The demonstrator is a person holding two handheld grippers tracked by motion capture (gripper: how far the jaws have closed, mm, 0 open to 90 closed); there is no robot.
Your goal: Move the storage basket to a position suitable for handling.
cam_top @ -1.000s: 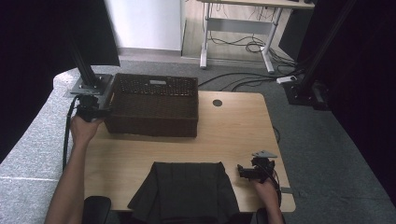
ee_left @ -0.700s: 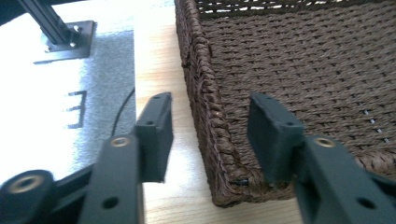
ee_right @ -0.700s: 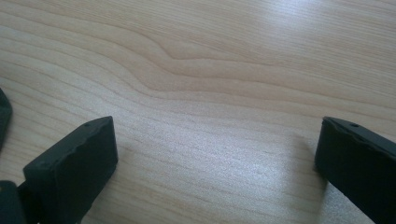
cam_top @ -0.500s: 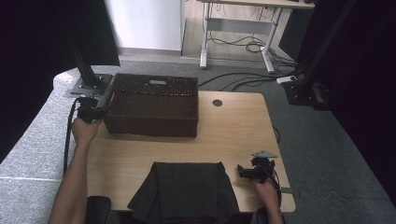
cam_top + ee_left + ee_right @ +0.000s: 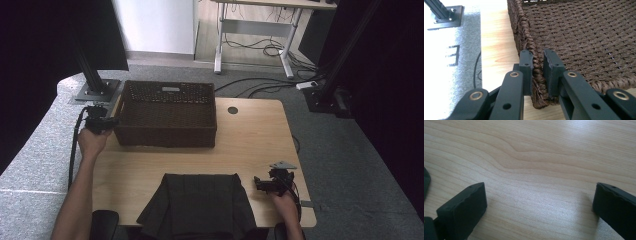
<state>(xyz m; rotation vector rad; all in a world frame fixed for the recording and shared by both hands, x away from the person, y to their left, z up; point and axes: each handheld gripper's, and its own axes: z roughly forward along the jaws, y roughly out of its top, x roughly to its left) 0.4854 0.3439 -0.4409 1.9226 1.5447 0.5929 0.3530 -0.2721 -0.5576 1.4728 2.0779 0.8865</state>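
At table's left edge: left gripper [image 5: 537, 62] clamped on wicker basket [image 5: 167, 112] side wall, rim between its jaws | right gripper [image 5: 262, 184] jaws wide, nothing between, just right of dark cloth [image 5: 197, 205] | table [image 5: 250, 145].

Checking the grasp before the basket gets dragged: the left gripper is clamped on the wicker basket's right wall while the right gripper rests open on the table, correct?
Not quite. The left gripper is clamped on the wicker basket's left wall, as the high view shows. The right gripper does rest open on the table.
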